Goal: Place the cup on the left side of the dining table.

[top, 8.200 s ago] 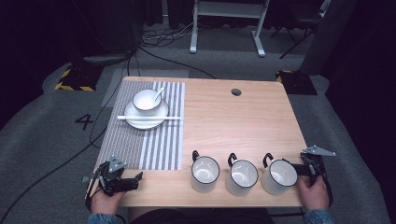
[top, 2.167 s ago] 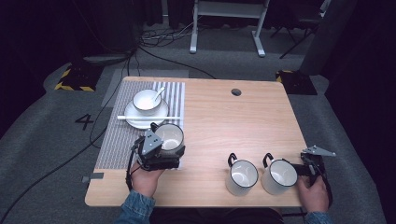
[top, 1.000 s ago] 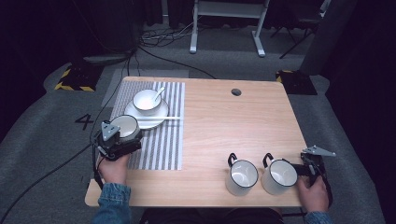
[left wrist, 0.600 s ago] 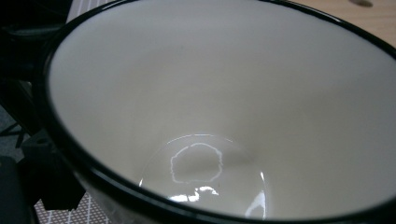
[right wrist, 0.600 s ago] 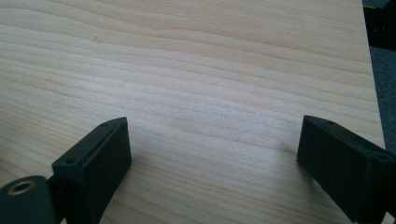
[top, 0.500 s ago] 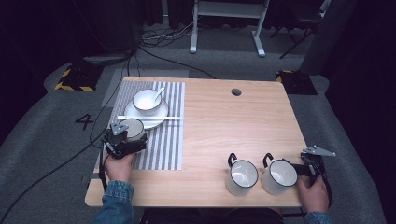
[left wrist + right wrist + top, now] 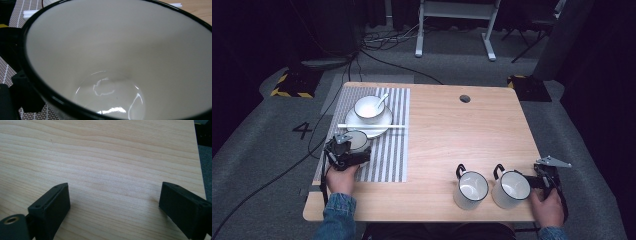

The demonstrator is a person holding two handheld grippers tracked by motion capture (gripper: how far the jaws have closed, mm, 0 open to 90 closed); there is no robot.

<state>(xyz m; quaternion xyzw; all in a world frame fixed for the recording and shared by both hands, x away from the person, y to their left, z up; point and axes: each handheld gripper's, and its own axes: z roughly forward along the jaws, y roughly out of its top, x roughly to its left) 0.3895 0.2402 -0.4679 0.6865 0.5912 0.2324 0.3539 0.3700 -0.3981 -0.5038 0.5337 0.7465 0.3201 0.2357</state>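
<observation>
My left gripper (image 7: 347, 154) is shut on a white enamel mug with a black rim (image 7: 357, 139), over the left part of the striped placemat (image 7: 387, 160), just in front of the plate. I cannot tell whether the mug rests on the mat. In the left gripper view the mug's empty inside (image 7: 112, 62) is very close, with one black jaw at its left. Two matching mugs (image 7: 471, 189) (image 7: 511, 189) stand near the table's front edge. My right gripper (image 7: 546, 180) (image 7: 116, 205) is open, low over bare wood beside the right mug.
A white bowl (image 7: 369, 107) with a spoon sits on a plate (image 7: 384, 122) at the back of the placemat, and a white stick (image 7: 371, 126) lies across the plate's front. The wooden table (image 7: 462, 135) has a round cable hole (image 7: 465, 98) at the back.
The left gripper took the leftmost of three mugs from the front row and carried it left onto the placemat. Over the last half second it has barely moved. The right gripper has stayed still.
</observation>
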